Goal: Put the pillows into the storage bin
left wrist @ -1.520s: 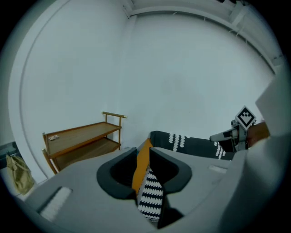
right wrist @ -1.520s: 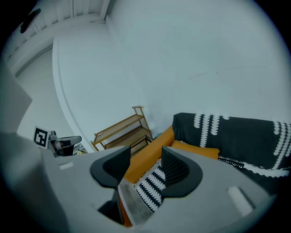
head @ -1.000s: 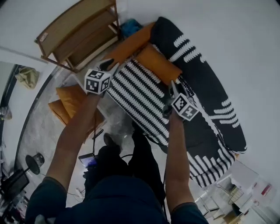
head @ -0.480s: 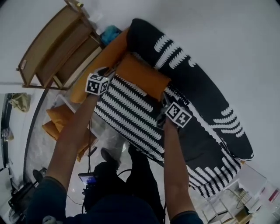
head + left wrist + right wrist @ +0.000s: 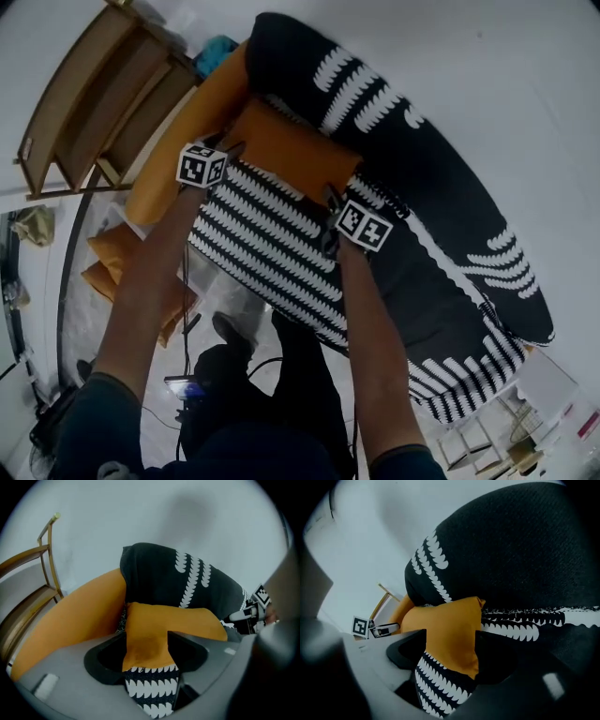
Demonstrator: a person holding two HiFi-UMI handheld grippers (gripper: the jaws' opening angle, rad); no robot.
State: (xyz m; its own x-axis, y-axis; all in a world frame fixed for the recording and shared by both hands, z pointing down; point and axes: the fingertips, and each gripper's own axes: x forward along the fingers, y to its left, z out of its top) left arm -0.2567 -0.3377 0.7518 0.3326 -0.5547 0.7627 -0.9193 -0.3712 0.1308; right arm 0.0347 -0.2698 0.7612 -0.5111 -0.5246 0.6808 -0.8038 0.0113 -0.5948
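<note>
pillow: orange rectangular fabric pillow point(image 5: 292, 150) laid flat on black-and-white striped sofa seat point(image 5: 267, 248), long axis spanned gripper to gripper | left hand-held gripper point(image 5: 146, 642): jaws just opened wide, pillow end between, ungripped | right hand-held gripper point(image 5: 453, 641): likewise

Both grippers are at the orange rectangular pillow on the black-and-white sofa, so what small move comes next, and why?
Probably close both sets of jaws on the orange rectangular pillow. The left gripper and right gripper have just been opening; their jaws stand apart, each with an end of the pillow between them, not yet pinched.
</note>
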